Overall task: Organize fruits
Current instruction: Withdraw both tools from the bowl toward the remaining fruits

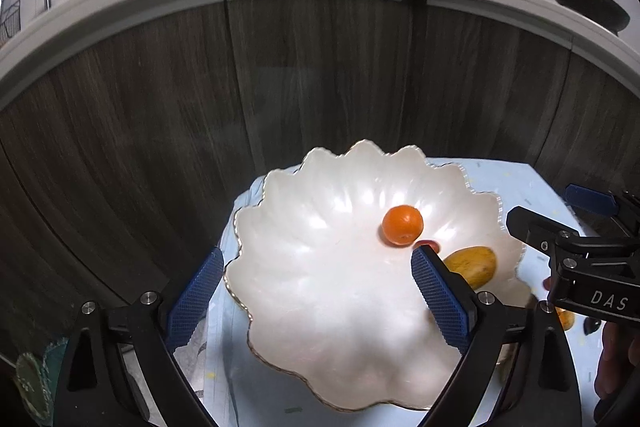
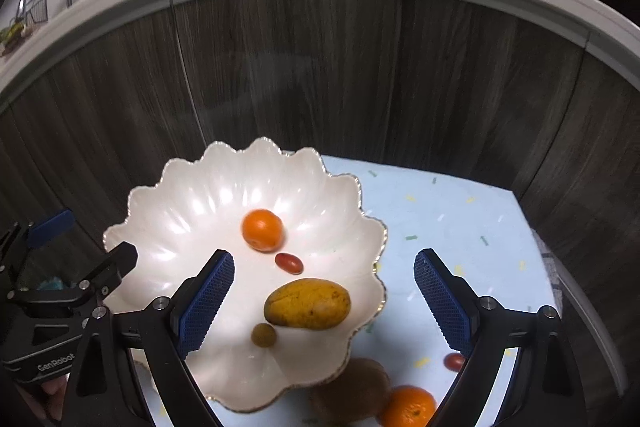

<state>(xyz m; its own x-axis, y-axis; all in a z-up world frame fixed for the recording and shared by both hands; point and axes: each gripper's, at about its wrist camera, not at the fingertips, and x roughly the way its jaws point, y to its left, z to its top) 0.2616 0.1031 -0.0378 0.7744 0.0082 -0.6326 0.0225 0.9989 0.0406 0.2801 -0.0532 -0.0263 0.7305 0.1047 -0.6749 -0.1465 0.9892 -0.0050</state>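
Orange [image 2: 262, 230], mango [image 2: 307, 303] in scalloped bowl [image 2: 192, 187] — perhaps kiwi [image 2: 352, 393] outside.

Small table [image 2: 460, 227] with a pale blue confetti-print cover, set against dark wood-grain cabinet fronts. White scalloped bowl [image 2: 192, 211] sits on the left part of the tabletop, its rim overhanging the left edge and reaching the far edge. Directly on the cover near the front edge, right of the bowl: brown kiwi [image 2: 352, 395] just beside the bowl's rim, an orange [image 2: 408, 409] touching or just beside the kiwi, and a small red tomato [image 2: 454, 361] a bit further right. Right half of the tabletop carries nothing else.
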